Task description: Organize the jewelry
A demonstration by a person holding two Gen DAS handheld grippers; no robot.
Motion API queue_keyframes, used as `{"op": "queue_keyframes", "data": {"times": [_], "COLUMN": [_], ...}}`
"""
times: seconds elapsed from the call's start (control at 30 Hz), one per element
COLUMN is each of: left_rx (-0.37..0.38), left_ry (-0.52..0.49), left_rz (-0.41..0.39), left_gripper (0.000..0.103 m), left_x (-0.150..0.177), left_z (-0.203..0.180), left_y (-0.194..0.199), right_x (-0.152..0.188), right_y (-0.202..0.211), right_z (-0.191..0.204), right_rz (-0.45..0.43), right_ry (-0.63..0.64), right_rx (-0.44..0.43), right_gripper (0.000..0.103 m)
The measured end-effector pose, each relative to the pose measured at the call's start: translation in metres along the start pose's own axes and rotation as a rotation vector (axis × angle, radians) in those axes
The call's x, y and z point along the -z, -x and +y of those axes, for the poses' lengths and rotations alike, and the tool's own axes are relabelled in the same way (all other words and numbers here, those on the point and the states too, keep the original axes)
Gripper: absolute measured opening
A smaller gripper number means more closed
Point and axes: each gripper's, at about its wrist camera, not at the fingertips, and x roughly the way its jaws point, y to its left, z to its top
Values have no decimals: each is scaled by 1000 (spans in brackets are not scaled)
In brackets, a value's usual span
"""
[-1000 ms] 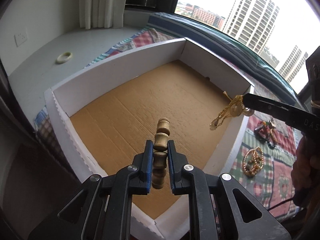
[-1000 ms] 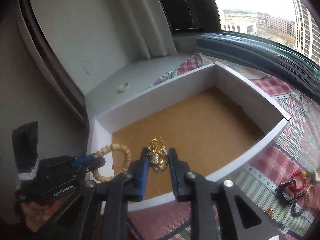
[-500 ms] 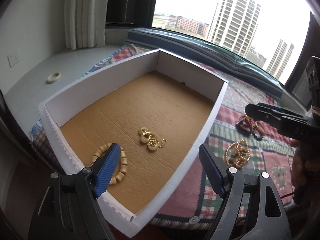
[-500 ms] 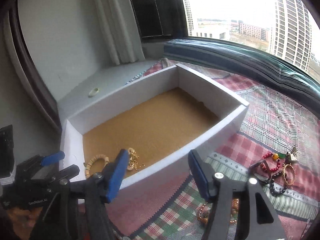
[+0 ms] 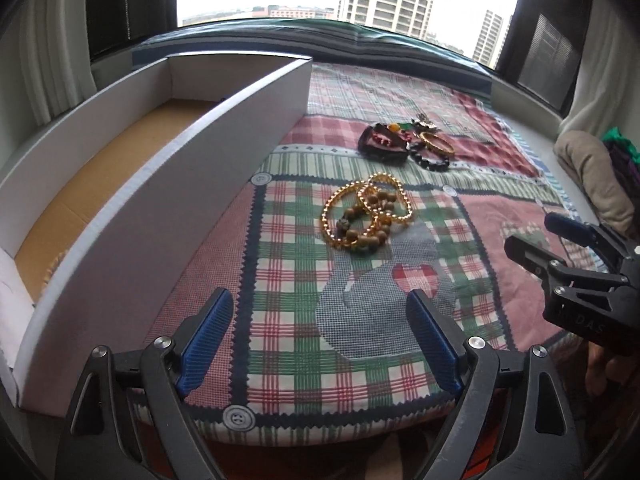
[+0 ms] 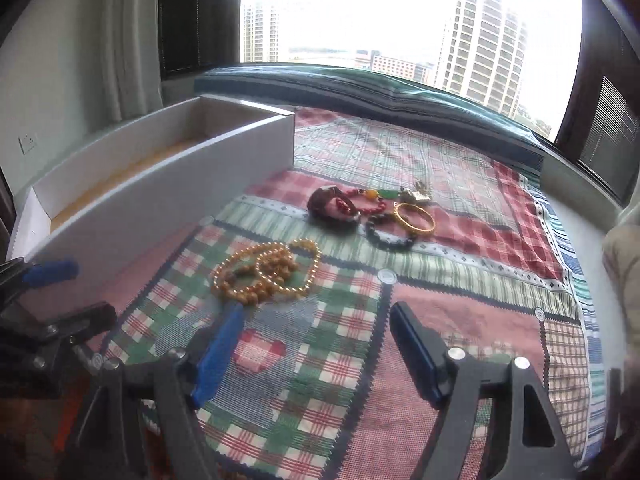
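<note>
A white box with a brown cardboard floor (image 5: 160, 184) stands at the left on a patchwork quilt; it also shows in the right wrist view (image 6: 160, 196). A heap of gold and wooden bead bracelets (image 5: 366, 212) lies on the quilt, also seen in the right wrist view (image 6: 268, 272). Farther back lies a second heap of red, black and gold jewelry (image 5: 408, 144), also in the right wrist view (image 6: 372, 212). My left gripper (image 5: 320, 336) is open and empty above the quilt, short of the bead heap. My right gripper (image 6: 316, 344) is open and empty, just short of the same heap.
The quilt (image 5: 360, 352) ends at its front edge close below both grippers. The right gripper (image 5: 576, 256) shows at the right of the left wrist view. A beige cushion (image 5: 596, 176) lies at the far right. A window ledge (image 6: 360, 84) runs behind the quilt.
Both grippers let go of their jewelry into the box, opened wide, then swung right, away from the box toward the heaps on the quilt.
</note>
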Motion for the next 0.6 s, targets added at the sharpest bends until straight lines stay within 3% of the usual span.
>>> {"op": "queue_keyframes", "data": {"times": [0.2,0.37,0.6], "left_rx": [-34,-76,-108], "left_ry": [-9,-23,-43], "left_rz": [64,87,99], "left_gripper": [89,89,100], "left_x": [19,25,26], "left_z": [-13,-17,-21], "left_y": [-39,-54,-61], "right_x": [63,87,97], "right_y": [-28,-39,-46], "right_z": [-45,-61,-65], "right_rz": [112,141,142], "right_ry": [-101,-163,-209], "right_rx": [124,135,112], "right_gripper": [77,77,82]}}
